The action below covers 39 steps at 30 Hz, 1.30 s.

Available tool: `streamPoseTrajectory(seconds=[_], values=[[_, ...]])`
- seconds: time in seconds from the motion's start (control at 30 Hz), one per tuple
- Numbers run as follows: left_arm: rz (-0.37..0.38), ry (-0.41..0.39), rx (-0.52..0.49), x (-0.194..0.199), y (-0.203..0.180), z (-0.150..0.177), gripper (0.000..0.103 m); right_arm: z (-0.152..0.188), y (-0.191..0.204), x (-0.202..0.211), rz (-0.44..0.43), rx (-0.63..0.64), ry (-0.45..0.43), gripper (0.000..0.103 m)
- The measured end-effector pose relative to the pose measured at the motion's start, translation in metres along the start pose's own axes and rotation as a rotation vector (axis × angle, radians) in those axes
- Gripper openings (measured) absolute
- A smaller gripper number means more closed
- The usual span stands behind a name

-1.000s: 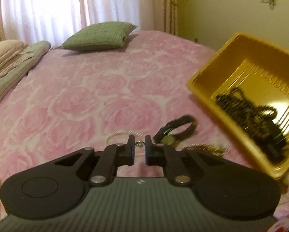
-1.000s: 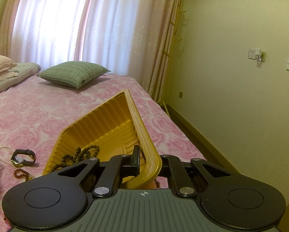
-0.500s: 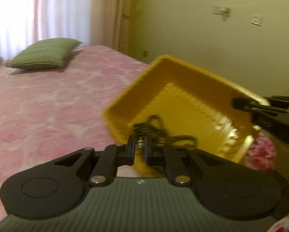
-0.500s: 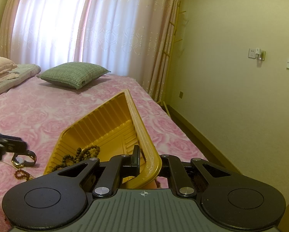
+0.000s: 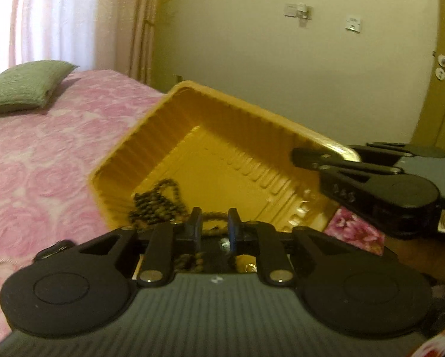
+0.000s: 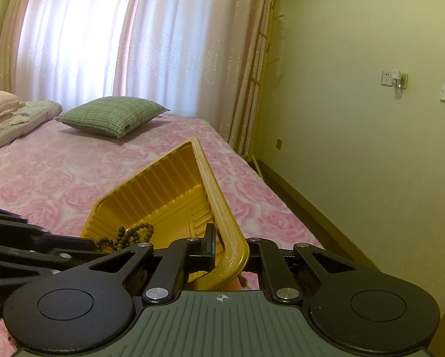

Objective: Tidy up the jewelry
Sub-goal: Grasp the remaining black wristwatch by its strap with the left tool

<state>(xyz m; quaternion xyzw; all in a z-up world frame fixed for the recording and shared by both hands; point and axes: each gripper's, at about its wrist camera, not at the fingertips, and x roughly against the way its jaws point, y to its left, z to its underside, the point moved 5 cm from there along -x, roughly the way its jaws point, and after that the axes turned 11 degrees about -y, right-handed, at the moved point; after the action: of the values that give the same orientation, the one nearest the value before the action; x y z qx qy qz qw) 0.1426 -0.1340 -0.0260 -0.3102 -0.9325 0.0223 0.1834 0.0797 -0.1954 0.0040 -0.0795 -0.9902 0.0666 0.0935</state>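
Tray of yellow plastic sits tilted over the pink rose-patterned bed, its near corner raised; the right gripper pinches that corner, one finger inside the wall and the other outside, the rim clamped between them; from the left wrist view the same gripper reaches in from the right and bites the tray's rim at its right corner.

Beads, a dark brown string of them, lie heaped in the low left part of the tray floor; the right wrist view shows the same beads just beyond the left gripper's arms, resting against the ribbed wall.

The left gripper hovers at the tray's near edge with its fingers spread a little apart; a short run of beads shows in the gap between them and more below, but the fingers do not press on anything that can be made out; a pale cord lies on the bed at the far left beside this gripper, blurred.

A green pillow rests farther up the bed under the curtains; folded bedding lies at the left edge; a wall socket is on the yellow wall to the right.
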Motion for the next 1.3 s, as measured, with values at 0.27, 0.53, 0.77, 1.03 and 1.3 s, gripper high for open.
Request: streamPoseTrajectory(seconds=[0.27, 0.53, 0.77, 1.03, 1.3], values=[[-0.209, -0.007, 0.037, 0.042, 0.063, 0.016, 0.015, 0.0, -0.001, -0.001, 0.0, -0.002, 0.0, 0.009], [-0.402, 0.016, 0.031, 0.072, 0.121, 0.039, 0.015, 0.0, -0.002, -0.001, 0.001, -0.001, 0.0, 0.009], [-0.426, 0.044, 0.002, 0.064, 0.133, 0.049, 0.018, 0.001, -0.001, -0.002, 0.001, 0.003, 0.0, 0.009], [-0.418, 0.059, -0.097, 0.034, 0.134, 0.053, 0.028, 0.002, -0.002, -0.002, 0.002, 0.003, 0.001, 0.009], [-0.419, 0.098, -0.21, 0.005, 0.132, 0.06, 0.028, 0.003, -0.004, -0.004, 0.004, 0.004, 0.002, 0.009]])
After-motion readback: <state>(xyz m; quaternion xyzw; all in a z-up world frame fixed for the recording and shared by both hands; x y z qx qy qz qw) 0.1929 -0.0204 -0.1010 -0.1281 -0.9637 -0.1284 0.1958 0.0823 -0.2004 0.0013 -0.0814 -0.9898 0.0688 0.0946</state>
